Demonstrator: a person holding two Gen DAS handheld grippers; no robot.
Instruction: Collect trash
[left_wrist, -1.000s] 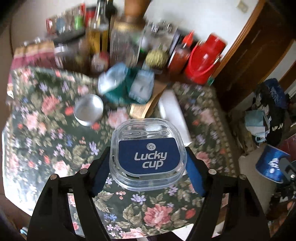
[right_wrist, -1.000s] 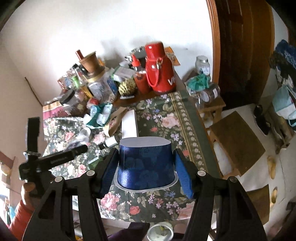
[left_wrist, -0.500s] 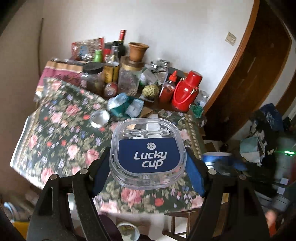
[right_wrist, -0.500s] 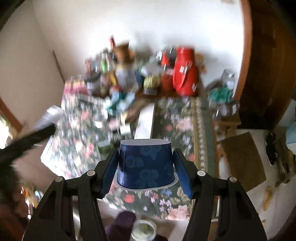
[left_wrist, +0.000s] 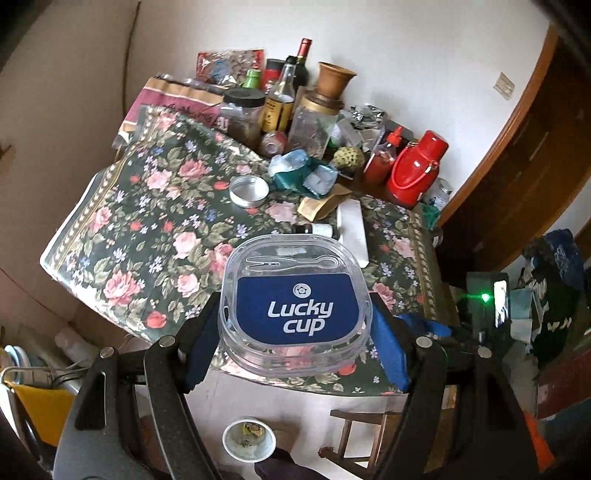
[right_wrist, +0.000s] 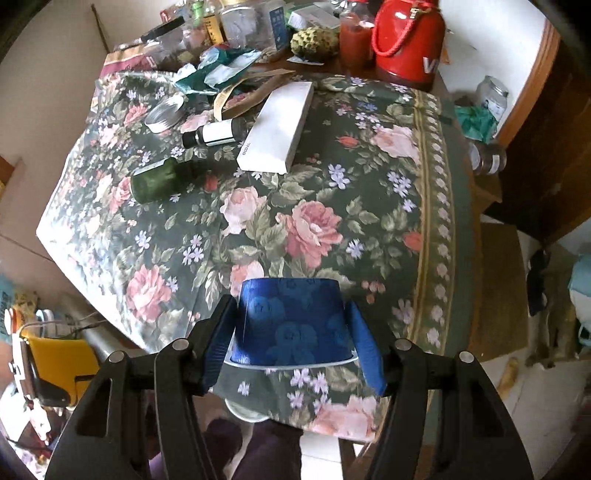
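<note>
My left gripper (left_wrist: 295, 332) is shut on a clear plastic lid (left_wrist: 295, 306) with a blue "Lucky cup" label, held in the air in front of the table's near edge. My right gripper (right_wrist: 293, 332) is shut on a blue paper cup (right_wrist: 291, 325), held upside down above the near part of the floral tablecloth (right_wrist: 295, 206). A white cup holding scraps (left_wrist: 249, 439) stands on the floor below the left gripper.
On the cloth lie a green bottle (right_wrist: 162, 181), a small dark bottle (right_wrist: 216, 133), a white box (right_wrist: 279, 129), a metal lid (right_wrist: 166, 112) and crumpled wrappers (right_wrist: 218, 70). A red flask (right_wrist: 406, 37), jars and bottles crowd the far edge. A wooden stool (left_wrist: 365, 432) stands below.
My left gripper has pulled back and up from the table with the lid. My right gripper has moved in closer and lower over the cloth with the blue cup.
</note>
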